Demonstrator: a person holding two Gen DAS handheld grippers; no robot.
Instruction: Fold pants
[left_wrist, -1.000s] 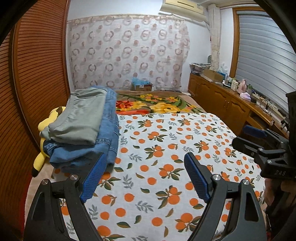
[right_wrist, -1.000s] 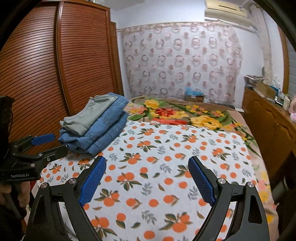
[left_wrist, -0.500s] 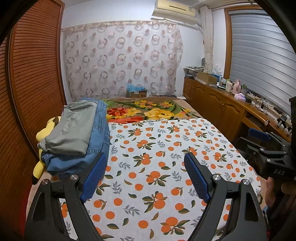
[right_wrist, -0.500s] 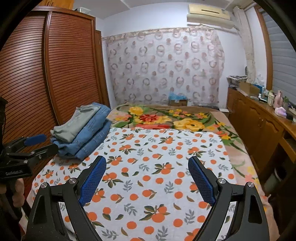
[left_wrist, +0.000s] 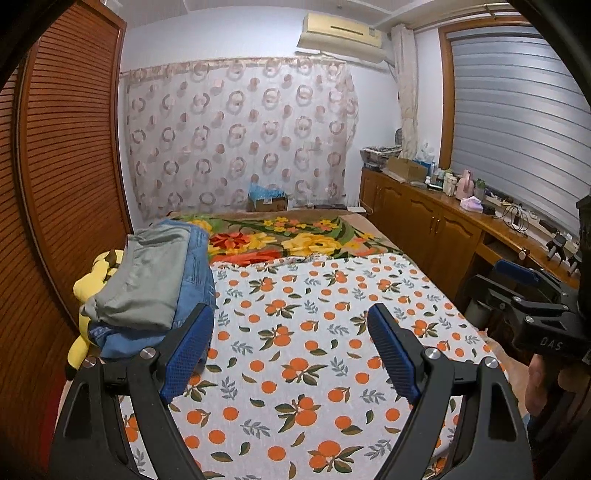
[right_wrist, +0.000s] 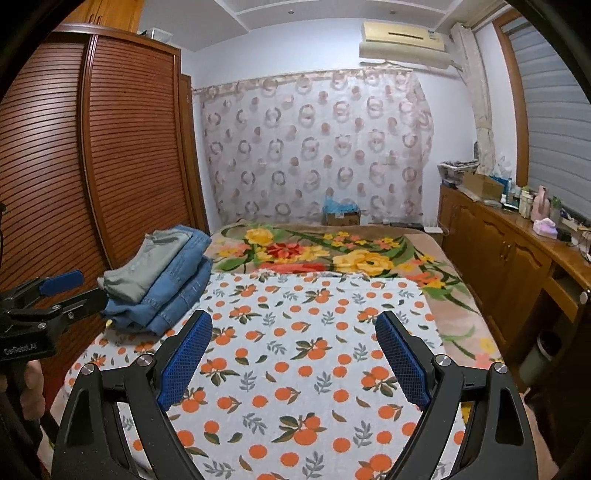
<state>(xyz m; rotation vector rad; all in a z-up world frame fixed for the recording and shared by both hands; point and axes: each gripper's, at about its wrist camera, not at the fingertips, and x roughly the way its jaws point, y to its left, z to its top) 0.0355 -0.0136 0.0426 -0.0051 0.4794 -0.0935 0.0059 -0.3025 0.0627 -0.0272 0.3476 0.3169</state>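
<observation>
left gripper (left_wrist: 290, 354): mine, blue pads spread wide, nothing between them, hanging over the orange-print sheet (left_wrist: 314, 332).
right gripper (right_wrist: 293, 358): same, pads wide apart and empty, over the same sheet, pointing toward the curtain (right_wrist: 317, 147).
pants: all in one folded stack (right_wrist: 162, 284) at the left edge of the bed, by the wardrobe (right_wrist: 110, 155). Grey-green pair (left_wrist: 147, 280) on top, blue jeans (left_wrist: 197, 273) under it; how many denim pairs, can't tell.
done: the stack looks squared and finished; top pair lies flat on it.
left: no unfolded pants visible anywhere on the sheet or the floral blanket (right_wrist: 332, 251). I'd judge the task finished or waiting on a new pair from out of view.
other: yellow plush toy (left_wrist: 90, 280) wedged behind the stack, touching it.
</observation>
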